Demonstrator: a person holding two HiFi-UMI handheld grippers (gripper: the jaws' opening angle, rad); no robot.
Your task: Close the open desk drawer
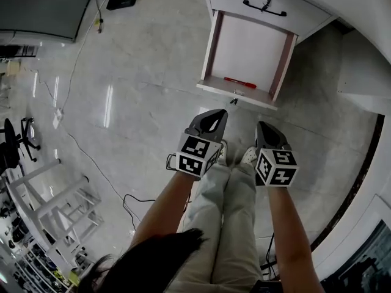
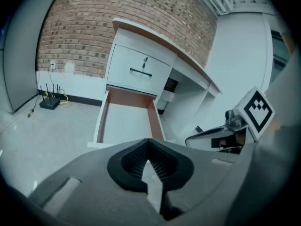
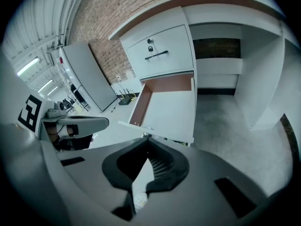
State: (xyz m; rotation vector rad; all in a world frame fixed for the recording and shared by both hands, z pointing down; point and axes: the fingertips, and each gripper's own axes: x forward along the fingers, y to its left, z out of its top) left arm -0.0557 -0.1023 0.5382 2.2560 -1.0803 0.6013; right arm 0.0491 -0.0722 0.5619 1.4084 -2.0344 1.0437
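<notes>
**Q:** Where is the white open desk drawer found?

**A:** It is pulled well out below the closed white drawer with a black handle. A slim red pen-like item is noted inside, against the front panel.

**Q:** Grippers?

**A:** The grey left gripper and grey right gripper are held side by side over the pale marbled floor, near the drawer front but apart from it. On both, the jaw tips are seen meeting (nothing gripped).

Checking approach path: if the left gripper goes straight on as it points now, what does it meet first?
Probably the front edge of the open drawer; the left gripper points at it across bare floor. Height is uncertain.
</notes>
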